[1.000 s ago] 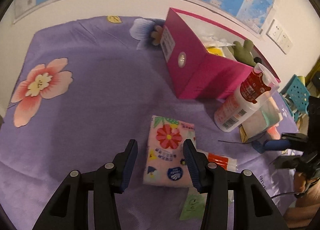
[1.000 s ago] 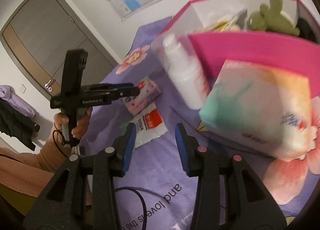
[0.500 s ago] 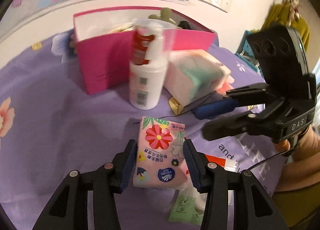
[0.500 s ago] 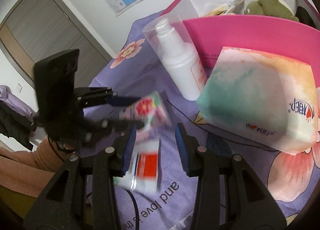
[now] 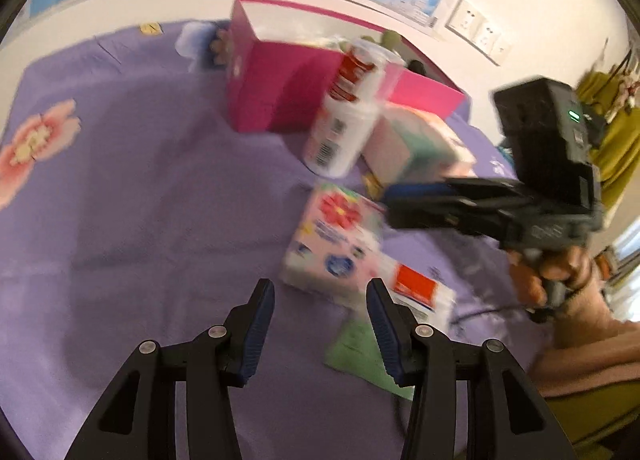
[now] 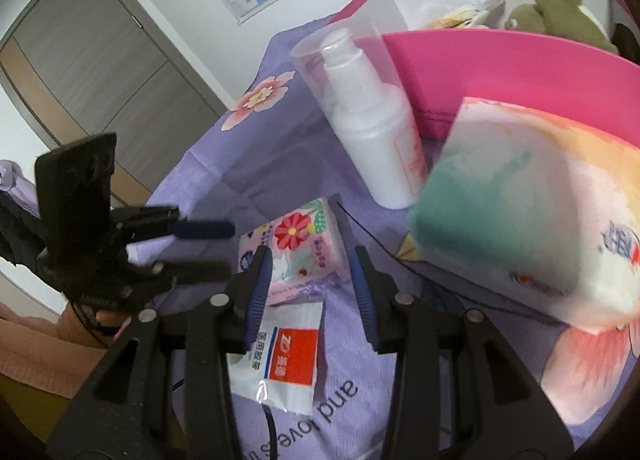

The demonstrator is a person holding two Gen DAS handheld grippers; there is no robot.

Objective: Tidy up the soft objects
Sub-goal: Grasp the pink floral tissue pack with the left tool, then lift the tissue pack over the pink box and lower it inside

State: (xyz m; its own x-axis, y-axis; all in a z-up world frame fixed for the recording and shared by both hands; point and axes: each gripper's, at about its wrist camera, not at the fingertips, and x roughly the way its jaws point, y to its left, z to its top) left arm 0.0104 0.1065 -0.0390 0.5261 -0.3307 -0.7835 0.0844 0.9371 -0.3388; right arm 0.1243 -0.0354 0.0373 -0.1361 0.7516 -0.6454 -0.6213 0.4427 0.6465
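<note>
Fingers of the left gripper [image 5: 320, 326] stand apart and empty, just short of the flowered tissue pack [image 5: 334, 242] lying on the purple sheet [image 5: 140, 200]. Right gripper [image 6: 312, 294] fingers are likewise parted, holding nothing, above the same pack, near the pink box [image 6: 500, 72] and white bottle [image 6: 376, 132].

Pink floral tissue pack [image 6: 298, 250] lies flat on purple cloth [image 6: 224, 156], w/ big tissue pack [image 6: 532, 216] nearby.
</note>
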